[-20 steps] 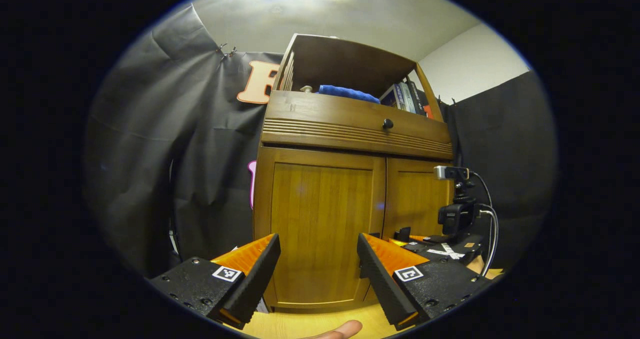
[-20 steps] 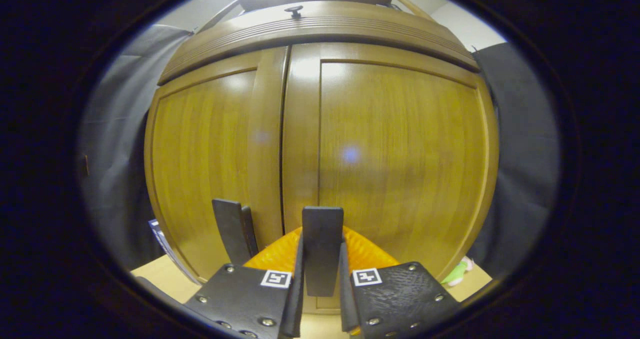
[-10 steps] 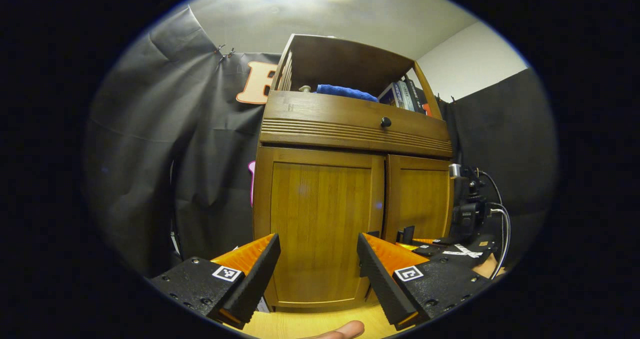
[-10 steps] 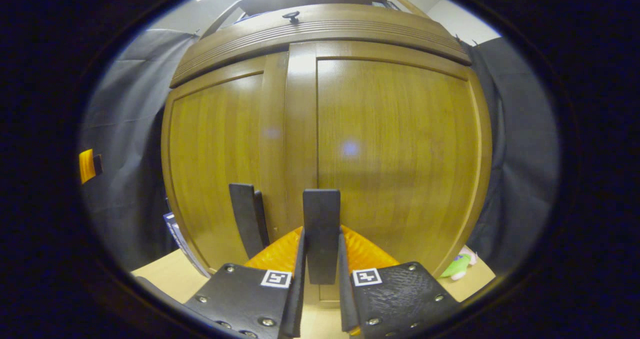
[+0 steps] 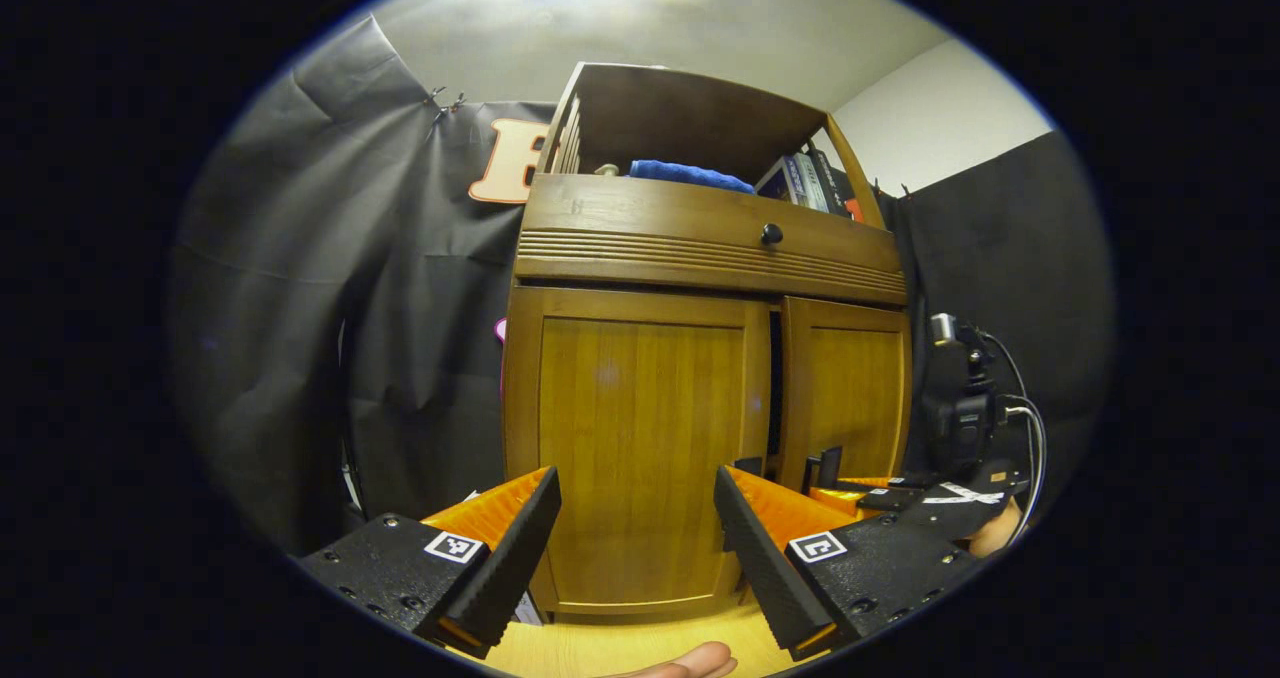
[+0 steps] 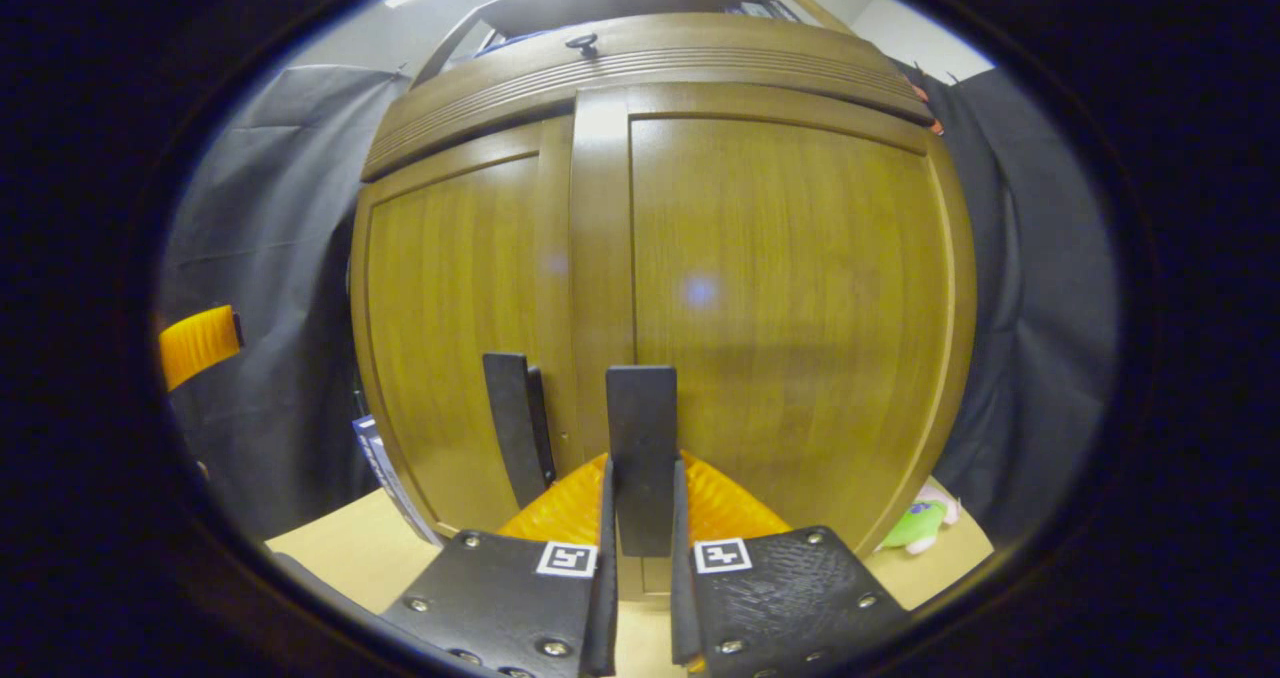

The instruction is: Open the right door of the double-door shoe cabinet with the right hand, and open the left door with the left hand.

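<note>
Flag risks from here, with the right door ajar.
1. The right tool is shut on the slim right door handle. As the right door swings on its arc, the grip may slip.
2. The left door handle sits close beside it, so the open left tool may bump the right tool when reaching in.
3. A green plush toy lies by the cabinet's right corner; the door might sweep it.

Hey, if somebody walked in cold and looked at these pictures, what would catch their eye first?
First, the tall wooden shoe cabinet against the black cloth, its right door cracked open with a dark gap beside the left door. Next, the right gripper, shut on that door's handle at the bottom. Then the blue cloth on the open top shelf.
</note>
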{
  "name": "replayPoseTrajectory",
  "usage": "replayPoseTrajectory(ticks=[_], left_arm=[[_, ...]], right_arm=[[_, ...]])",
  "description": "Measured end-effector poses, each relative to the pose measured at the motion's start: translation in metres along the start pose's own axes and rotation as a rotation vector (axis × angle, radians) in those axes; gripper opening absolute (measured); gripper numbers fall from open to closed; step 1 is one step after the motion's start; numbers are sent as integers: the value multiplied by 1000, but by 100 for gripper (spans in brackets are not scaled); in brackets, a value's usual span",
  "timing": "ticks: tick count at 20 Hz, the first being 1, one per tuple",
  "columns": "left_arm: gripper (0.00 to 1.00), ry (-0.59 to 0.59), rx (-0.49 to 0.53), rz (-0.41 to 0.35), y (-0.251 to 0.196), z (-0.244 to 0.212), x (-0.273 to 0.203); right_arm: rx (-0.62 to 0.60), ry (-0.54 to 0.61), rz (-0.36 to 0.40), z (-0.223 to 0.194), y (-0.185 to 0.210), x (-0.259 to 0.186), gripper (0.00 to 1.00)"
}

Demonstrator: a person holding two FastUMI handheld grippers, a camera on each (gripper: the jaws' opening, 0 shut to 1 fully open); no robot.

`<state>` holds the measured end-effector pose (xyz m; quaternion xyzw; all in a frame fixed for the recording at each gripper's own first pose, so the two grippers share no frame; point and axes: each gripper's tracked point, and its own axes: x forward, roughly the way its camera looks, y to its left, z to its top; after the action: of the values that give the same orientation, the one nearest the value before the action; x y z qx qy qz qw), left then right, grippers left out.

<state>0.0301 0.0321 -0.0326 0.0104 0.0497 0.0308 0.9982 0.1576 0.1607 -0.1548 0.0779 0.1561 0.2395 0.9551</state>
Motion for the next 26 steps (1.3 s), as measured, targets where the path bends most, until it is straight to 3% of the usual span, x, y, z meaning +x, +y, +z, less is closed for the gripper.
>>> replayPoseTrajectory(ticks=[1,4,6,11,12,13,14,15,18,22,26], left_arm=[[95,0,-1,-3,-1,0,0],[92,5,2,-4,0,-1,1],[95,5,2,-4,-1,-1,2],[92,9,1,-1,-2,-3,2],[92,11,3,1,-3,-3,2],[92,11,1,4,-3,-4,2],[92,12,-8,12,-3,-3,2],[95,15,-16,16,-4,-4,1],[92,18,-1,-20,-16,-5,1],[95,18,6,-10,-10,-5,3],[92,2,3,6,-2,-1,1]], right_arm=[[-2,0,10,0,-1,-7,18],[9,-2,33,-5,-7,-33,24],[18,-2,37,-4,-11,-47,21],[72,-7,45,-8,-26,-89,17],[112,2,36,-5,-31,-92,21],[111,-1,-20,-11,-48,-109,8],[94,-2,-76,-10,-72,-114,1],[91,-2,-111,-12,-89,-123,4],[110,-25,-107,-13,-107,-129,6],[112,-53,-100,-6,-104,-124,6],[99,-67,-112,-1,-99,-117,6]])
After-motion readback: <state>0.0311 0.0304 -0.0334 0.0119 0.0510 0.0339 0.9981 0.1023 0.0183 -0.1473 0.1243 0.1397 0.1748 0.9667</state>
